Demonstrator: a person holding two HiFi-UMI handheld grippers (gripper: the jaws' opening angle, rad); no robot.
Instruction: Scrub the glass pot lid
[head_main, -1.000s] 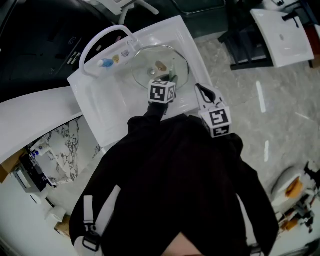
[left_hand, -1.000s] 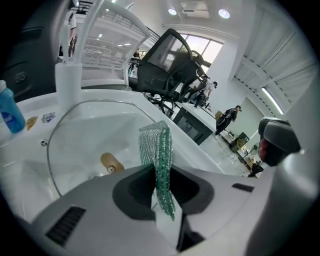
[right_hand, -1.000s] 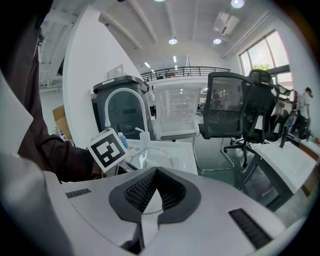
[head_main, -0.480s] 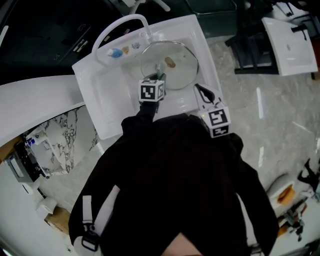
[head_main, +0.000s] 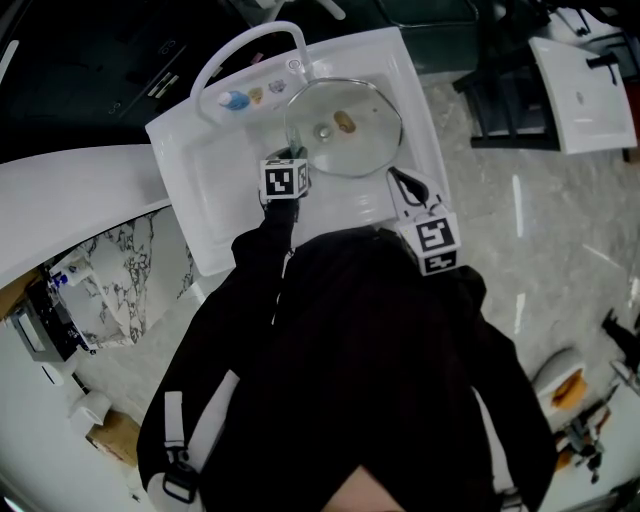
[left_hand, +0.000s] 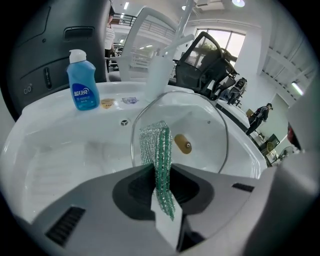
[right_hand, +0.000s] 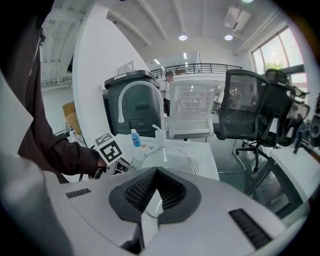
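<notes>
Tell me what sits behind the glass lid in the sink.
Behind the glass lid stand the white faucet and, further left on the ledge, a blue bottle. The lid's lower edge is covered by the left gripper holding a green scrubber.

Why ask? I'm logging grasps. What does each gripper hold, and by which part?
Left gripper: green scrubbing cloth, by its lower end. Right gripper: apparently the glass lid, by its near rim.
</notes>
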